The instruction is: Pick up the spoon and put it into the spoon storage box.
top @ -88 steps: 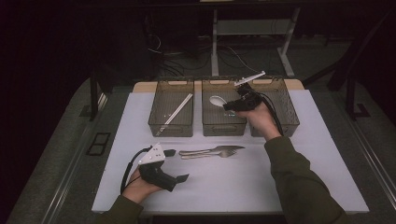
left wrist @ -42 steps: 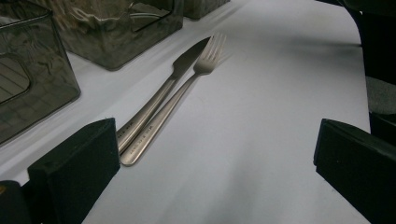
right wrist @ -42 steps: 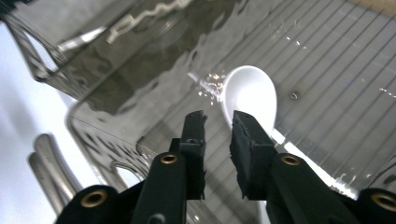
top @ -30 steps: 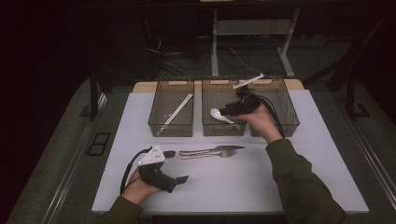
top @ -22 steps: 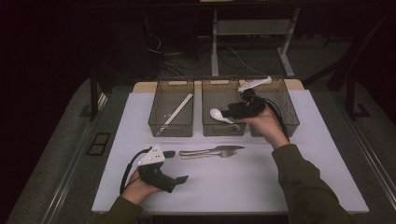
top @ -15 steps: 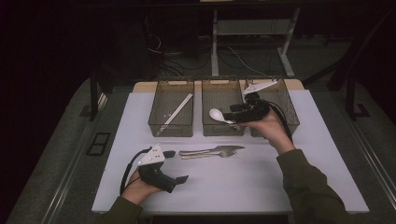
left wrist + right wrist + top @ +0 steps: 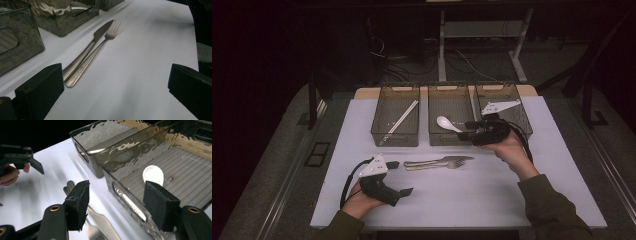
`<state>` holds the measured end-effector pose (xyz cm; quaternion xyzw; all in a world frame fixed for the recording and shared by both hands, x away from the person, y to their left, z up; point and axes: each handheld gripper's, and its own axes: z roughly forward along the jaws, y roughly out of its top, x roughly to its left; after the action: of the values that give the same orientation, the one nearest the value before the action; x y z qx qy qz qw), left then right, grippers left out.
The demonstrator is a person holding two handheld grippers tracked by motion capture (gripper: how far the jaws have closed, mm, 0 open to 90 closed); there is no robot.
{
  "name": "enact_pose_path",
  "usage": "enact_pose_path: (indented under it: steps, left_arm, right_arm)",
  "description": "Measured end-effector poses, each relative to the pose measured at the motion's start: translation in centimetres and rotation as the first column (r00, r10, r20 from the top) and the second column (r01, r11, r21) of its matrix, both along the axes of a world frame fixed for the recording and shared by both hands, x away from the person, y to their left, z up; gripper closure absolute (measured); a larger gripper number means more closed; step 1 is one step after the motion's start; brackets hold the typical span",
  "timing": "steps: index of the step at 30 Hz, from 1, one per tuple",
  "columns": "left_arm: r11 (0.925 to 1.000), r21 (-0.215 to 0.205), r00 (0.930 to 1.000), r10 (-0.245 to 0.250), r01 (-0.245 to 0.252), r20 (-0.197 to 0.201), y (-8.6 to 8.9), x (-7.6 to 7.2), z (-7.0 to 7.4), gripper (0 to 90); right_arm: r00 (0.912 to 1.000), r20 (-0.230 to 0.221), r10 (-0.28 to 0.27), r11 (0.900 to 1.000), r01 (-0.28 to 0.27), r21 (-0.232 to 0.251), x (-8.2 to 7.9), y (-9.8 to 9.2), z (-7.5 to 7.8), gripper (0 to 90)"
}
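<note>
Both grippers stand open: right gripper (image 7: 468, 131) over the middle bin's (image 7: 438, 141) front wall, spoon (image 7: 153, 174) inside at twelve o'clock; left gripper (image 7: 115, 85) faces knife (image 7: 87, 50) and fork (image 7: 96, 53). Thin, stiff, slippery steel, I judge; I'd pinch mid-handle.

A white spoon (image 7: 447, 123) lies in the middle of three smoked clear bins (image 7: 450, 116) at the table's (image 7: 492, 195) twelve o'clock edge, bowl toward nine o'clock. A steel knife (image 7: 437, 160) and fork (image 7: 442, 164) lie flat side by side, touching, at mid-table, tips toward three o'clock. A pair of pale chopsticks (image 7: 399, 121) lies slanted in the bin toward ten o'clock (image 7: 396, 115).
</note>
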<state>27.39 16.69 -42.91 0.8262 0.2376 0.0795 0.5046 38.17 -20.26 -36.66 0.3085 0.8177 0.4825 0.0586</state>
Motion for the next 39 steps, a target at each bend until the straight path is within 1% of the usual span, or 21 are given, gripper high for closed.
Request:
enact_pose_path:
  steps: [2,4,5,7,12,14,19,27,29,35,36,39]
  left_arm:
    - [1.0000,-0.001,1.0000,-0.002,0.002,-0.002,0.0,0.0,0.0,0.0]
    - [1.0000,0.002,1.0000,-0.005,0.005,0.000,0.1,0.1,0.0,0.0]
    - [1.0000,-0.001,1.0000,-0.004,0.004,0.001,0.1,0.1,-0.1,0.0]
    - [1.0000,-0.006,1.0000,-0.002,0.002,0.000,0.1,0.2,-0.1,0.0]
    - [1.0000,-0.001,1.0000,-0.003,0.003,0.002,0.1,0.2,0.0,0.0]
    - [1.0000,-0.001,1.0000,0.000,0.000,0.001,0.1,0.1,0.0,0.0]
    - [1.0000,0.004,1.0000,-0.003,0.003,0.004,0.1,0.2,0.0,0.0]
    - [0.9999,0.013,0.9999,-0.005,0.005,0.009,-0.1,0.1,0.2,0.0]
    - [0.9999,0.013,1.0000,-0.004,0.004,0.008,-0.1,0.1,0.2,0.0]
    - [0.9998,0.017,1.0000,-0.002,0.002,0.009,-0.1,-0.1,0.2,0.0]
    - [0.9998,0.017,1.0000,-0.002,0.001,0.010,-0.1,-0.1,0.2,0.0]
    - [0.9998,0.018,0.9999,0.000,0.000,0.011,-0.1,-0.2,0.2,0.0]
  right_arm:
    - [1.0000,0.000,-0.006,1.000,0.006,-0.010,-0.4,-0.3,-0.3,37.2]
    - [0.9999,0.007,-0.008,1.000,0.008,-0.013,-0.9,-0.7,-0.5,37.2]
    - [0.9999,0.003,-0.011,1.000,0.011,-0.010,-1.2,-0.8,-0.7,37.0]
    - [1.0000,-0.001,-0.007,1.000,0.007,-0.012,-1.7,-1.3,-1.0,36.6]
    - [1.0000,0.002,0.000,1.000,0.000,-0.013,-3.0,-2.1,-1.7,36.4]
    - [1.0000,0.003,-0.001,1.000,0.001,-0.005,-3.5,-2.4,-1.9,36.3]
    - [0.9999,0.001,0.017,1.000,-0.017,-0.007,-4.5,-2.7,-2.4,36.2]
    - [0.9981,-0.003,0.062,0.998,-0.062,-0.028,-5.0,-1.9,-3.1,36.1]
    - [0.9978,-0.006,0.066,0.997,-0.066,-0.032,-5.0,-1.7,-3.2,36.1]
    - [0.9964,0.008,0.084,0.996,-0.084,-0.034,-5.0,-1.1,-3.3,36.4]
    - [0.9966,0.001,0.082,0.996,-0.082,-0.033,-5.0,-1.0,-3.3,36.5]
    - [0.9954,0.005,0.096,0.995,-0.095,-0.039,-5.0,-0.7,-3.4,36.6]
